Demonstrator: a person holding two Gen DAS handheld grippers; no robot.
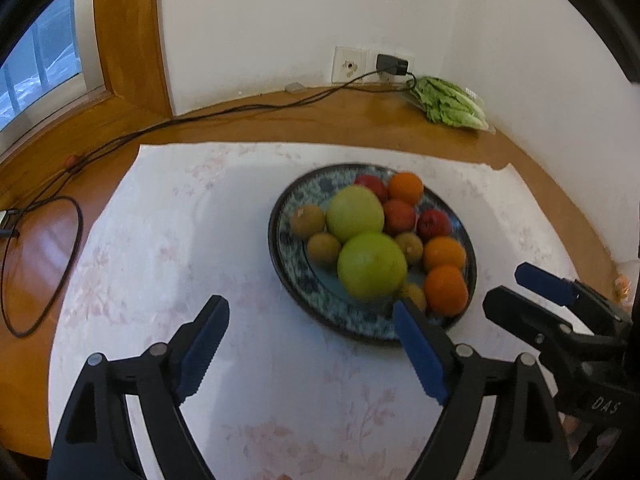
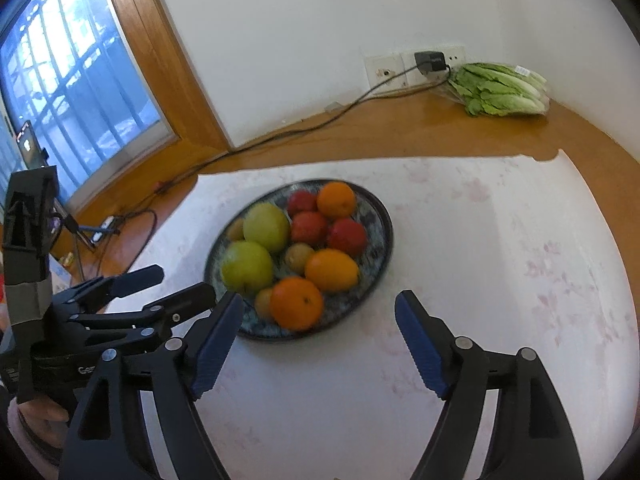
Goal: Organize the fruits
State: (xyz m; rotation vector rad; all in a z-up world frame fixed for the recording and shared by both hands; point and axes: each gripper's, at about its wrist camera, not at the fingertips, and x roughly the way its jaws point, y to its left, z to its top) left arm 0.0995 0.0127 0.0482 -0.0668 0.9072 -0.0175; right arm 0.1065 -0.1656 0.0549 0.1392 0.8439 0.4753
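A blue patterned plate (image 1: 298, 194) (image 2: 382, 216) sits on a white floral cloth (image 1: 172, 240). It holds two large green fruits (image 1: 354, 212) (image 2: 266, 226), three oranges (image 1: 446, 290) (image 2: 296, 304), three red fruits (image 1: 398, 216) (image 2: 348, 236) and several brown kiwis (image 1: 307, 222) (image 2: 298, 258). My left gripper (image 1: 309, 306) (image 2: 184, 280) hangs open just short of the plate's near rim, and nothing lies between its fingers. My right gripper (image 2: 319, 298) (image 1: 508, 286) is open too, at the plate's near right side, and it holds nothing.
The cloth covers a wooden table (image 1: 360, 120) in a corner of white walls. A bag of lettuce (image 1: 452, 104) (image 2: 500, 88) lies at the back right. A charger (image 1: 392, 64) and its black cable (image 1: 240, 110) run along the back to the left. A window (image 2: 68, 80) is on the left.
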